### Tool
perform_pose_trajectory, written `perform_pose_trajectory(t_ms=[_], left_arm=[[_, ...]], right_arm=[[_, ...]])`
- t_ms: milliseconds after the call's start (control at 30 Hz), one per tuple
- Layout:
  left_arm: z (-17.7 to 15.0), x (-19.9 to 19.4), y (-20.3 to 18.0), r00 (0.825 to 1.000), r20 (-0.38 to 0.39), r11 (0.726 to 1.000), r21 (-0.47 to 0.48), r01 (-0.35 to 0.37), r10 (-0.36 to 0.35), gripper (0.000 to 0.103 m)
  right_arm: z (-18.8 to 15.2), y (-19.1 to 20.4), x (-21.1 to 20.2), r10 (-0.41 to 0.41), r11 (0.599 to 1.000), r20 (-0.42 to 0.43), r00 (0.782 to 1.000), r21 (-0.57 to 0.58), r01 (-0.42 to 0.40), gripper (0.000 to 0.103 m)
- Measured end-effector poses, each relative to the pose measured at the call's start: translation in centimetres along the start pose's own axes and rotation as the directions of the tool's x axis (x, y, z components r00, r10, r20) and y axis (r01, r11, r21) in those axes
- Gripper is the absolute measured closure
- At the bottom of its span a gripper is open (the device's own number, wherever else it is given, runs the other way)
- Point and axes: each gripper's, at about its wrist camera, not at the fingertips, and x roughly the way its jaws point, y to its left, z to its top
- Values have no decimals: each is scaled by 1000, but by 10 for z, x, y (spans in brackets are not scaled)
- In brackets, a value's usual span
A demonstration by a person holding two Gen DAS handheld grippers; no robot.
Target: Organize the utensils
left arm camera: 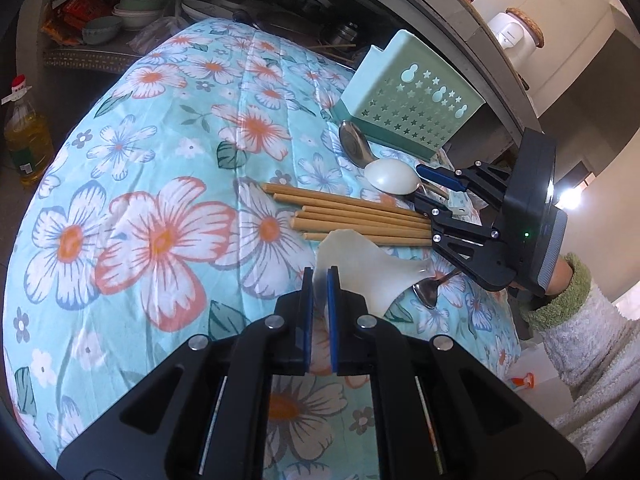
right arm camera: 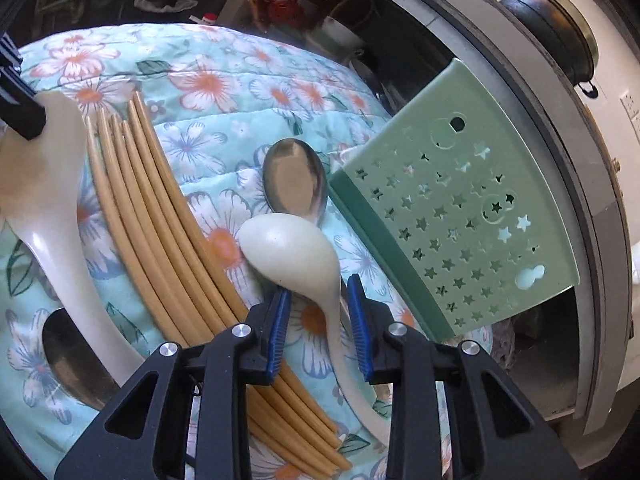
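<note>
My left gripper (left arm camera: 320, 282) is shut on the rim of a large cream spoon (left arm camera: 356, 268), which tilts up off the floral cloth (left arm camera: 160, 160) over a small metal spoon (left arm camera: 426, 294). Several wooden chopsticks (right arm camera: 160, 240) lie side by side. Beyond them a second cream spoon (right arm camera: 292, 248) rests against a large metal spoon (right arm camera: 296, 180). My right gripper (right arm camera: 316, 312) straddles that cream spoon's handle with a gap at the left pad, so it is open. A green star-punched utensil holder (right arm camera: 460, 220) stands just beyond, tipped on the cloth.
An oil bottle (left arm camera: 26, 140) stands on the floor at the left. Stacked bowls (left arm camera: 140, 4) fill a shelf behind the table. A metal pot (right arm camera: 556, 28) sits on the counter at the right. A person's fleecy sleeve (left arm camera: 580, 332) reaches in from the right.
</note>
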Motion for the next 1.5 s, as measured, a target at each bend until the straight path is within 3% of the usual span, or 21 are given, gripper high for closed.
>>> perform_pose_trajectory(t_ms=[33,133,300,433,533,633,733,800,967,1100,1200,1333,1400,1500], left_arm=[[0,0,0,1000,3,1000,1,0,0,98],[-2,-3,-2,1000,17,1000,1,2,-2,99],[-1,-23,-16,996,86,999,49,15,-19,102],[11,-50,-32,984,179,994,106,0,-19,103],[35,-77,-44,959,282,989,149,-13,-30,103],[71,-106,-64,912,409,971,228,-66,-34,103],[111,-123,-96,858,514,932,319,-169,-20,103],[135,-120,-116,841,540,900,370,-230,-7,103],[184,-80,-150,870,475,805,459,-375,134,102],[211,-50,-161,906,369,767,514,-383,205,103],[219,-30,-172,905,332,713,564,-417,266,102],[220,-1,-185,884,305,623,628,-466,354,102],[223,13,-188,886,282,613,642,-460,369,102],[227,31,-183,895,242,638,633,-439,375,102]], right_arm=[[1,3,1,-13,1000,6,1000,-11,13,77],[2,1,-1,-44,999,19,999,11,44,97],[1,-19,-10,-80,989,63,995,132,71,99],[-7,-43,-36,-112,954,103,988,289,78,99],[-12,-72,-62,-164,898,148,975,431,86,99],[-24,-107,-92,-231,810,208,951,582,70,99],[-34,-140,-117,-288,728,264,921,685,31,99],[-40,-161,-129,-308,689,305,901,725,-10,99],[-49,-203,-141,-338,627,369,866,775,-86,99],[-49,-221,-135,-334,614,391,857,780,-117,99],[-52,-229,-130,-316,612,402,860,779,-139,99],[-55,-235,-122,-295,608,410,863,777,-161,99],[-56,-238,-119,-282,599,426,860,778,-189,99],[-55,-249,-109,-252,571,461,851,781,-254,99]])
